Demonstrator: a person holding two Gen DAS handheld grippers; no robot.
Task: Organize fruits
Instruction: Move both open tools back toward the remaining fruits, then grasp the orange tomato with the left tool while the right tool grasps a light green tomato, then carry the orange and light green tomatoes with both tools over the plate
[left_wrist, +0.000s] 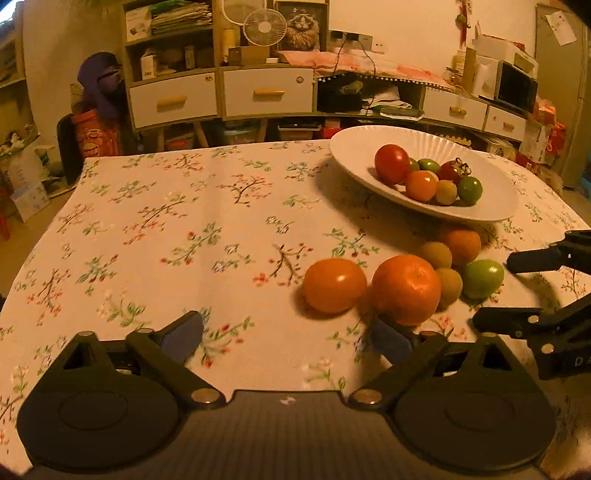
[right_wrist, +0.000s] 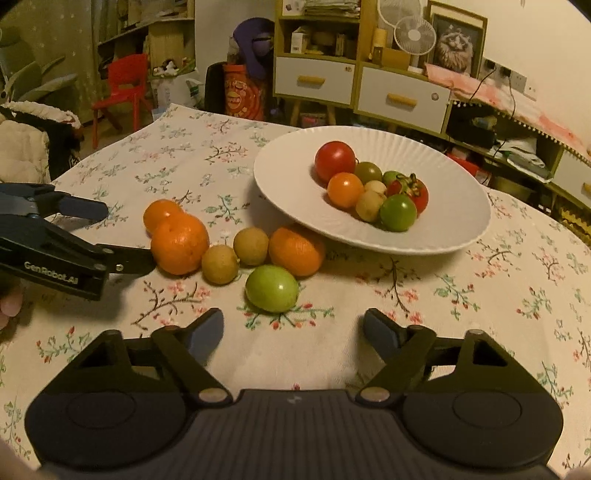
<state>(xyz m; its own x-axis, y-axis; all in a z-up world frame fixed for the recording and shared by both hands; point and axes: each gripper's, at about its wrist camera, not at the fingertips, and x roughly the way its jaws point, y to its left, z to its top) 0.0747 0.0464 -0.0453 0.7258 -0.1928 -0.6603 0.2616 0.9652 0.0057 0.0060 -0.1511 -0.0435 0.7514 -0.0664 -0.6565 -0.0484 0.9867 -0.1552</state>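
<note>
white ribbed plate (right_wrist: 424, 236) on floral tablecloth (right_wrist: 184, 155), far right of centre. seven fruits in it: one big red tomato (right_wrist: 334, 161), one orange tomato (right_wrist: 345, 189), one red tomato with calyx (right_wrist: 419, 195), two clear green tomatoes, front one (right_wrist: 398, 212), one olive-green one (right_wrist: 368, 172), one tan longan (right_wrist: 369, 205); a pale piece between them, cannot tell what.

six loose on the cloth, just before the plate: two mandarins (right_wrist: 180, 243) (right_wrist: 296, 251), one orange tomato (left_wrist: 334, 285), two longans (right_wrist: 220, 264) (right_wrist: 251, 246), one green tomato (right_wrist: 272, 288).

left gripper (left_wrist: 286, 338) wide, nothing between the pads, right pad beside the near mandarin. right gripper (right_wrist: 293, 332) open, empty, green tomato just ahead.
</note>
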